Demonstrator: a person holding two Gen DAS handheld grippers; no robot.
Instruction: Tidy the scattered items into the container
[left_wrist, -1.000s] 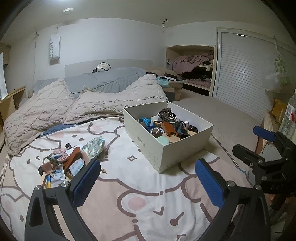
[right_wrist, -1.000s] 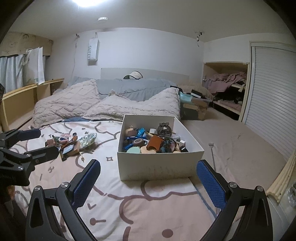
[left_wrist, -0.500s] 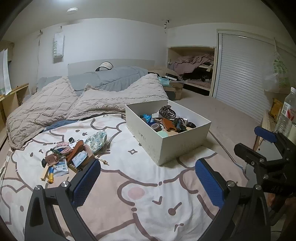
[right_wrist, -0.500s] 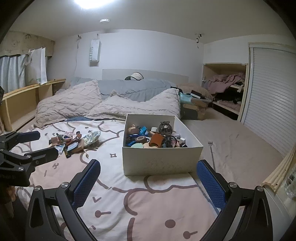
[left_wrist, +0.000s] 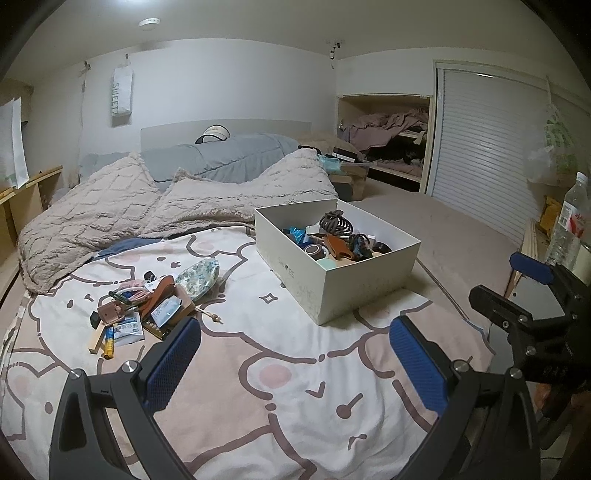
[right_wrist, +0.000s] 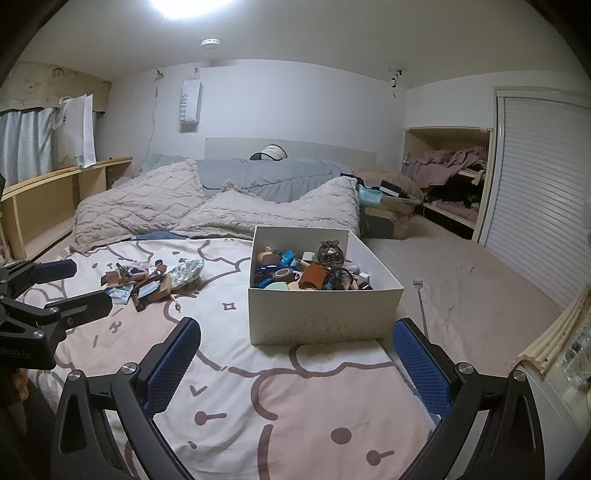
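My left gripper (left_wrist: 293, 363) and right gripper (right_wrist: 295, 365) both gape empty above the bed (left_wrist: 258, 369); box (left_wrist: 354, 291) half-full; clutter pile (left_wrist: 147, 302) beside it.

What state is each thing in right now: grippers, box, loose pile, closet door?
left gripper: open, empty, above the bedsheet.
right gripper: open, empty.
white shoe box: lidless, upright on the bed, already holding many small items.
pile of scattered items: loose on the bedsheet, left of the box, apart from it.
floral pouch: lying at the pile's edge.
slatted closet door: shut.
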